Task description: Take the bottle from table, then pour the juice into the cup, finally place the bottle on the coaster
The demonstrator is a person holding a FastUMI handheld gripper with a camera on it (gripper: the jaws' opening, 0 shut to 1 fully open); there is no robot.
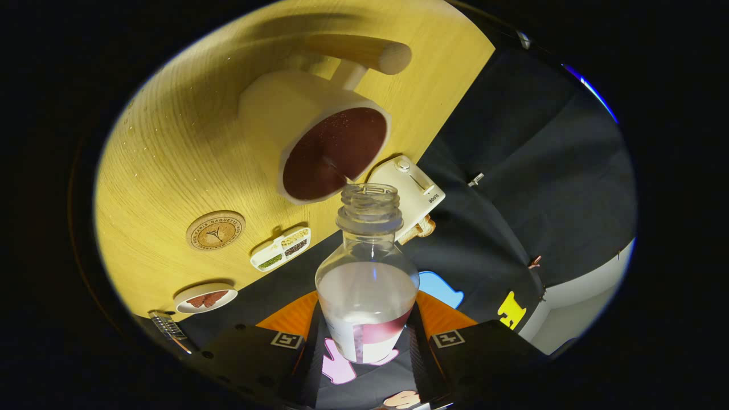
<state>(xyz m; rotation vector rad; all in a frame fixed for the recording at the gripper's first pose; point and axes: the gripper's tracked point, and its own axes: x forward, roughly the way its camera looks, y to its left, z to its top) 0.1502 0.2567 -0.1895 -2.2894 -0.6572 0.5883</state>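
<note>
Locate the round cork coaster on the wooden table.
In the gripper view, the round cork coaster lies on the wooden table, beside the white divided dish and below the white cup.

booth interior: wooden table against black cloth wall.

the table (171, 159) has a light yellow wood-grain top, brightly lit, with soft shadows across its far part. a black cloth wall (541, 182) hangs in folds just beyond the table edge, held by small clips (476, 179). past the cloth's lower hem lies a pale, plain surface (586, 307).
</note>
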